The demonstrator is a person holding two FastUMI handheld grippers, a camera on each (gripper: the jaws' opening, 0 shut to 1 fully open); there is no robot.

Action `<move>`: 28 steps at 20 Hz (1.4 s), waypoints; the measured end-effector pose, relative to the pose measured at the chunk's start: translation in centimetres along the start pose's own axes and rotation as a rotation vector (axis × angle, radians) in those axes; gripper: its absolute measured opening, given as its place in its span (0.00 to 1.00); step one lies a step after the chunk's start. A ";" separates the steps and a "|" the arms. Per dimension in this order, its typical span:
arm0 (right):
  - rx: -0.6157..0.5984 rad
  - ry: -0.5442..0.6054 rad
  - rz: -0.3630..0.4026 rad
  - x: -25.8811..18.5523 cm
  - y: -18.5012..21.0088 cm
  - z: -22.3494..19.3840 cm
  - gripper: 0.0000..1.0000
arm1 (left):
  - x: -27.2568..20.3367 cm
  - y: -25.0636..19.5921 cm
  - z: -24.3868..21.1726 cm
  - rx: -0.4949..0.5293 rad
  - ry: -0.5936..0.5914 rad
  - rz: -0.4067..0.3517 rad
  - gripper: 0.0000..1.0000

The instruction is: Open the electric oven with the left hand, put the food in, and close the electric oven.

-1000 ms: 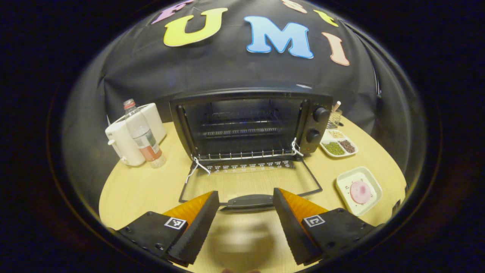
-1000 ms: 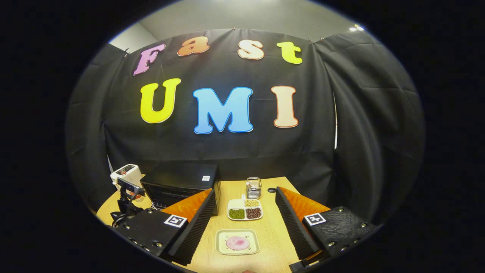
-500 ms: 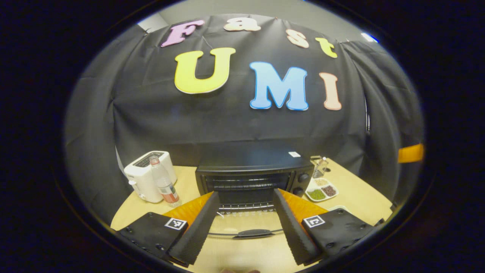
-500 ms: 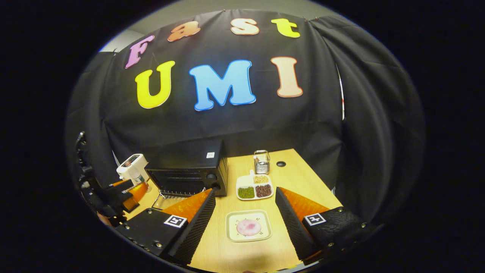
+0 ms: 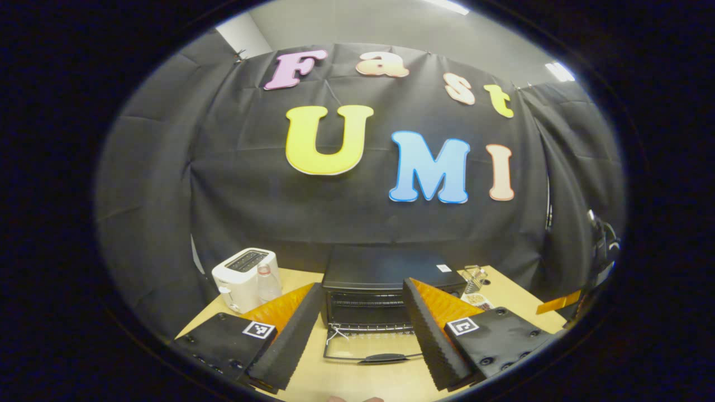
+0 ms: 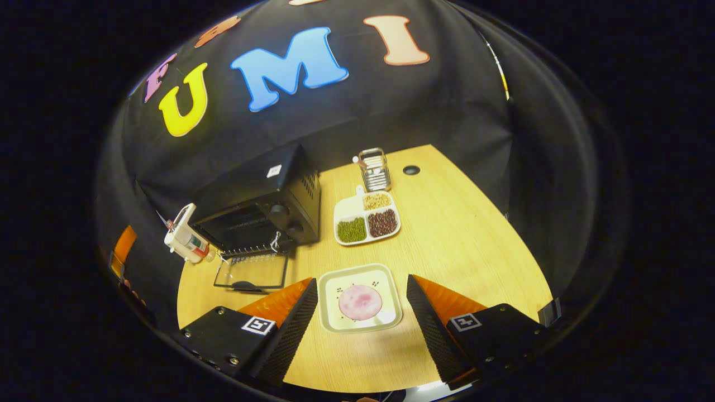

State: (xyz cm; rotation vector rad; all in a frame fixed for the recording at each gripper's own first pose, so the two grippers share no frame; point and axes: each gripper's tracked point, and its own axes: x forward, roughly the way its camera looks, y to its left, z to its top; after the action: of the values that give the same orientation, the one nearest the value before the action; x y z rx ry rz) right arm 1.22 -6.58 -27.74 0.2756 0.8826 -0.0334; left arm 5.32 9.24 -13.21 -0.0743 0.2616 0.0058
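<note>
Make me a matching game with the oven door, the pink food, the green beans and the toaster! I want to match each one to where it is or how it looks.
Things:
1. oven door
2. pink food
3. green beans
4. toaster

Places or states:
A. in a divided tray
B. on a square plate between the right gripper's fingers
C. folded down flat, open
D. white, left of the oven

Pairs: 1-C, 2-B, 3-A, 4-D
</note>
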 end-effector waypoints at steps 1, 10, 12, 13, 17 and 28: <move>0.012 0.062 0.011 1.3 -0.6 -0.7 0.98 | 0.0 0.2 0.6 -0.010 -0.012 0.017 1.00; 0.047 0.402 0.034 10.7 -4.6 -4.1 0.97 | -1.3 2.4 1.3 0.023 -0.004 0.154 1.00; 0.028 0.428 0.017 11.7 -5.2 -4.6 0.96 | -1.3 2.8 0.7 0.013 0.013 0.175 1.00; 0.024 0.442 0.017 11.9 -5.1 -4.8 0.93 | -1.4 3.0 0.3 0.006 0.019 0.184 1.00; -0.006 0.480 -0.025 13.1 -6.1 -5.8 0.78 | -1.8 3.9 -0.6 0.001 0.050 0.203 1.00; -0.174 0.533 -0.155 13.4 -6.2 -6.7 0.47 | -2.1 4.9 -2.0 -0.015 0.077 0.208 1.00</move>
State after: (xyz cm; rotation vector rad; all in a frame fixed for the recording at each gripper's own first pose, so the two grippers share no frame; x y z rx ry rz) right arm 3.83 -9.78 -43.41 0.0482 1.4278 -0.0265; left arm 2.73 13.96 -15.00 -0.0624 0.3451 0.2121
